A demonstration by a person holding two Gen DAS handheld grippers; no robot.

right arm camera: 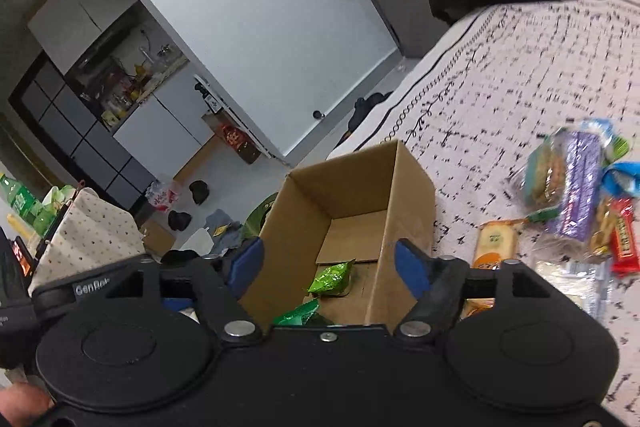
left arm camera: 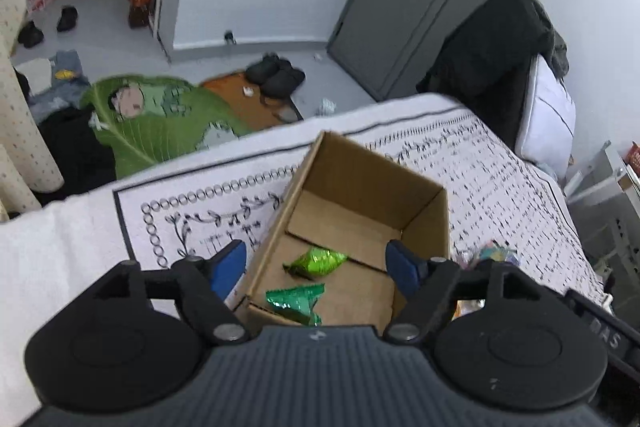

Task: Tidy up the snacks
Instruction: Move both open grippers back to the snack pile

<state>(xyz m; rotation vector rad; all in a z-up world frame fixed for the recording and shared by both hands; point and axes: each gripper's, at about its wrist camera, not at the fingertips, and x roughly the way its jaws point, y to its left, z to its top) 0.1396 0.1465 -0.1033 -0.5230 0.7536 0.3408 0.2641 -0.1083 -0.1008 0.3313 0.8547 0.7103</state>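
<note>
left gripper – jaws spread, empty, over cardboard box | right gripper – released, empty, over the same box | two green snack packets on box floor, below both | loose snacks on blanket, right of box

White letters "GenRob", partly cut off, stand on a black claw body at the right wrist view's left edge. Snack wrapper print is too blurred to read.

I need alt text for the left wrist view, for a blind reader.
An open cardboard box on a patterned bedcover holds two green snack packets. The left claw hangs open above it, holding nothing.
</note>
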